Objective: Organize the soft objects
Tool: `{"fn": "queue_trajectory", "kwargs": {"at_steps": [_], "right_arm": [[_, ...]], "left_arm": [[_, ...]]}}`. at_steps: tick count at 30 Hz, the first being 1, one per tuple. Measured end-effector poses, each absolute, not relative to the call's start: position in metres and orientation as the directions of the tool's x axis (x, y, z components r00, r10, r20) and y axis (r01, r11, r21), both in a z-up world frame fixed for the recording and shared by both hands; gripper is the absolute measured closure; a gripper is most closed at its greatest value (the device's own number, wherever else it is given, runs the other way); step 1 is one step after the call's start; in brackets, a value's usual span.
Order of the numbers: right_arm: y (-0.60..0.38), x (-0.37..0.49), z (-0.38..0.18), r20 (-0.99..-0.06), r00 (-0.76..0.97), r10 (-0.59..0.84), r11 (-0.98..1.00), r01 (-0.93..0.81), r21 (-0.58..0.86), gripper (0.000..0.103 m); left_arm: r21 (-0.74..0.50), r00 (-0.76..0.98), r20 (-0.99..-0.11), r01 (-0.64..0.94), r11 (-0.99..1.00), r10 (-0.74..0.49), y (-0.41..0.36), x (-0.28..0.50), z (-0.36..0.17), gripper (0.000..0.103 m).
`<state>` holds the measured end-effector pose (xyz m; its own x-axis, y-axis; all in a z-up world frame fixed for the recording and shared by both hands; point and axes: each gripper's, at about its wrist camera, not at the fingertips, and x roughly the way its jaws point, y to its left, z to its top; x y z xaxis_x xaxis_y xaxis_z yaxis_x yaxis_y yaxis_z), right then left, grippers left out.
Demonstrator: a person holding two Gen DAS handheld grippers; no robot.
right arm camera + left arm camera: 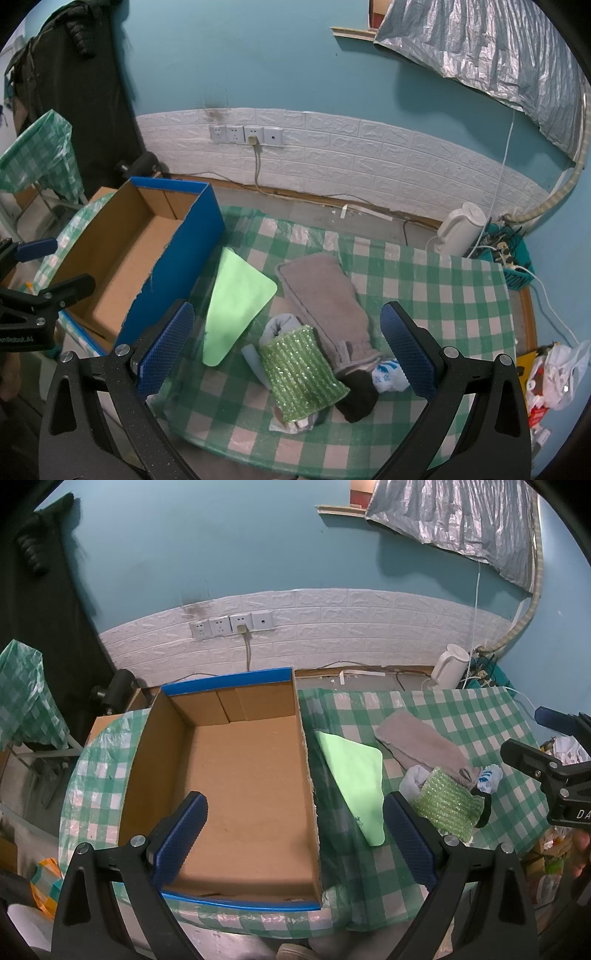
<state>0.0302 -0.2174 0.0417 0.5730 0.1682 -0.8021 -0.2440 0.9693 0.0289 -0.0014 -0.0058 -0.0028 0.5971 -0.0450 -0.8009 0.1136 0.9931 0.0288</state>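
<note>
- The soft things lie in a loose cluster on the green-checked tablecloth, to the right of the cardboard box.
- Nearest the box lies a flat light green cloth, close beside the box's blue outer wall; whether it touches the wall I cannot tell.
- Right of it a long grey towel runs from far to near. Its near end touches a dark sock and a white sock with blue marks.
- A green bubble-wrap pouch lies on top of a pale blue-grey cloth at the near side of the cluster, with more cloth showing under its near edge.
- The box is empty; its brown floor shows bare, and its rim is edged in blue.
- Your right gripper hangs above the cluster with its blue-padded fingers spread wide, one on each side of the pouch and socks, gripping nothing and touching nothing I can see.
- Your left gripper hangs over the near right corner of the box, also spread wide and empty; its left finger is over the box floor, its right one over the tablecloth beside the green cloth.
- Far beyond the table a white kettle stands on the floor by the white brick-patterned wall panel, which carries a row of sockets.
</note>
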Motion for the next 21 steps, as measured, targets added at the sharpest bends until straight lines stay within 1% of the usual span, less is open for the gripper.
{"fn": "queue_trajectory", "kwargs": {"at_steps": [11,21], "right_arm": [[-0.226,0.028,0.036,-0.804,0.572,0.160,0.972,-0.235,0.025,0.002],[-0.256,0.034,0.028,-0.823,0.555,0.121,0.984,-0.179,0.024,0.002]], "left_arm": [[0.022,0.585,-0.810,0.112,0.993,-0.048,-0.011,-0.002,-0.008,0.006],[0.025,0.531,-0.847,0.117,0.993,-0.041,-0.026,0.012,-0.025,0.006]]}}
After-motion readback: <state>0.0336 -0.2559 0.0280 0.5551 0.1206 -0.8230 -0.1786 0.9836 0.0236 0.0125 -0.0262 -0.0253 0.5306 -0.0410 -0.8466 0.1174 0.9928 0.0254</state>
